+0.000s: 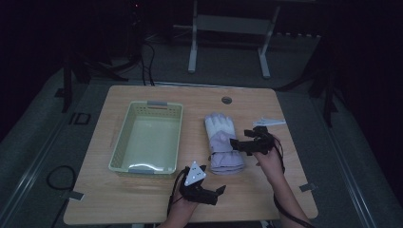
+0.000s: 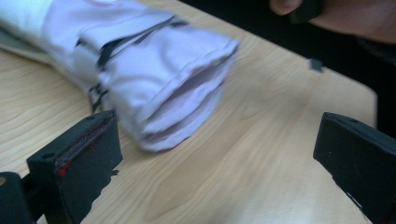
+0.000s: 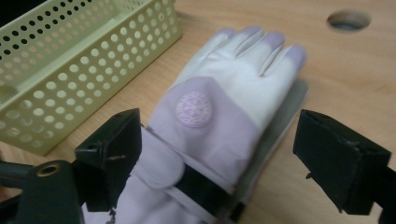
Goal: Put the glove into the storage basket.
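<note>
- High view shows the wooden table [image 1: 142, 199] with the pale green basket [image 1: 148, 137] on its left half and the glove [image 1: 222, 142] just right of it, lying flat on the wood, apart from the basket.
- Glove's long axis runs away from the person: fingertips at the far end, open cuff at the near end.
- Right gripper [image 1: 240, 144] is the nearer one, at the glove's right edge about mid-length, its forearm coming up from the lower right. In the right gripper view its jaws stand wide apart on either side of the wrist strap, pads clear of the fabric, gripping nothing.
- Left gripper [image 1: 215, 191] sits low, just short of the cuff, aimed rightward; its jaws are spread and empty.
</note>
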Available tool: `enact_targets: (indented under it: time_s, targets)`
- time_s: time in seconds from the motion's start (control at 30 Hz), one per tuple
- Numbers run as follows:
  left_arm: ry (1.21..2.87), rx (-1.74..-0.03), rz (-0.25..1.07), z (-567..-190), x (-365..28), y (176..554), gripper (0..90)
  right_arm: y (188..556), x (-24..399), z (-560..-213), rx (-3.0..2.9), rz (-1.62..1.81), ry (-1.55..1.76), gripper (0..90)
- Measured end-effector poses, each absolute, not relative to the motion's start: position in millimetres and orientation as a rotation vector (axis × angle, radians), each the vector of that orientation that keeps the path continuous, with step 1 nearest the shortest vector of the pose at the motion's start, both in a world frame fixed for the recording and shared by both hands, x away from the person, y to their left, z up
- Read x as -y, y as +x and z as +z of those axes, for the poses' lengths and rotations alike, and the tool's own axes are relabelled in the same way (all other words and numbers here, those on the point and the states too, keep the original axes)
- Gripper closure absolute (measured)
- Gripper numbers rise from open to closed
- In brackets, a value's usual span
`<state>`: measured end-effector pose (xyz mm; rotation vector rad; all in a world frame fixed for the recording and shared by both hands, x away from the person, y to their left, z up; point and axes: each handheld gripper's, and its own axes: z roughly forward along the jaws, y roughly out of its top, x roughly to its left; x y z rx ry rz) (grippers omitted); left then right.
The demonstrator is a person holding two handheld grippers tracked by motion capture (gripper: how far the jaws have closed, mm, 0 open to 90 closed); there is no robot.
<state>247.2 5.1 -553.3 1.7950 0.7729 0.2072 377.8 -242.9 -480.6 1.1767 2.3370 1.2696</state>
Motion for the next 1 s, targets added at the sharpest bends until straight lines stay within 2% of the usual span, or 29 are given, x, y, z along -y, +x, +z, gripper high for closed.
enact_targets:
  time_s: [0.17, 0.4, 0.53, 0.67, 0.7, 0.77, 0.87, 1.0]
  targets:
    - [1.801, -0.768, 0.268, -526.9, -1.3, 249.4, 1.1, 375.9, 258.3, -479.8, -2.314, 1.309, 1.062, 16.5]
    - [1.829, -0.763, 0.287, -483.1, 6.1, 277.2, 1.1, 376.4, 272.1, -470.7, -2.316, 1.298, 1.079, 14.0]
    - [1.822, -0.836, 0.271, -469.8, 10.8, 301.1, 1.1, 377.5, 275.8, -465.6, -2.282, 1.333, 1.091, 11.9]
    - [1.835, -0.958, 0.345, -468.0, 15.6, 323.1, 1.1, 381.1, 276.0, -463.7, -2.238, 1.373, 1.089, 11.5]
    - [1.828, -0.992, 0.370, -469.1, 15.8, 327.9, 1.3, 382.7, 275.5, -464.1, -2.248, 1.377, 1.086, 14.0]
    - [1.786, -1.059, 0.396, -472.8, 14.3, 336.3, 14.3, 386.3, 274.6, -465.6, -2.261, 1.387, 1.076, 23.8]
    - [1.771, -1.142, 0.380, -480.1, 13.5, 351.4, 15.8, 393.1, 270.3, -470.7, -2.295, 1.346, 1.086, 38.5]
    - [1.799, -1.254, 0.310, -496.1, 15.7, 370.5, 16.9, 401.6, 262.6, -484.8, -2.346, 1.309, 1.116, 46.7]
